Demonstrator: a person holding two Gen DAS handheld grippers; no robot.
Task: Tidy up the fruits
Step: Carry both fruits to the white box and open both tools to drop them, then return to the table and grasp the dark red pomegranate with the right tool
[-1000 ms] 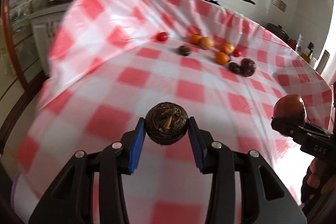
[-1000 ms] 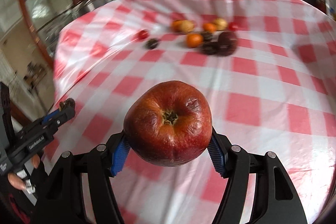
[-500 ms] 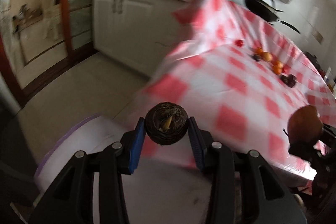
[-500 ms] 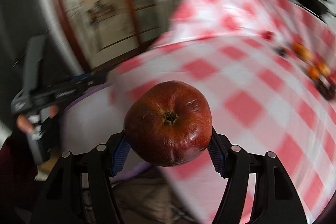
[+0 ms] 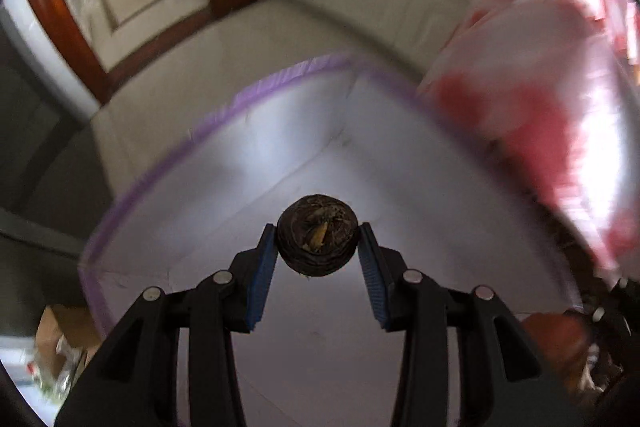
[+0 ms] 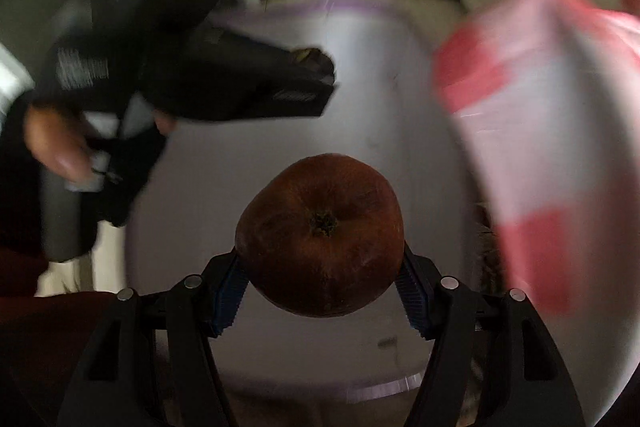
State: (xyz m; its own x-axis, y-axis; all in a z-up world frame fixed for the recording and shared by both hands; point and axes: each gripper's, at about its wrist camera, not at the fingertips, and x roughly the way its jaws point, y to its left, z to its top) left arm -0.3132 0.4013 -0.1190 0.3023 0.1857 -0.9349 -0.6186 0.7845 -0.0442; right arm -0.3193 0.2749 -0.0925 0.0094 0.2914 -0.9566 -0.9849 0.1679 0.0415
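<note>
Fruit fills both grips: we see a dark wrinkled fruit pinched in the left gripper at frame centre, a red apple clamped in the right gripper, both above a purple-rimmed white bin, checkered tablecloth at right.

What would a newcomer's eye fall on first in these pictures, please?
Probably the big wrinkled red apple clamped in the right gripper, filling the centre of its view. Next, the small dark shrivelled fruit pinched in the left gripper. Both hang above a white bin with a purple rim beside the red-checked tablecloth.
</note>
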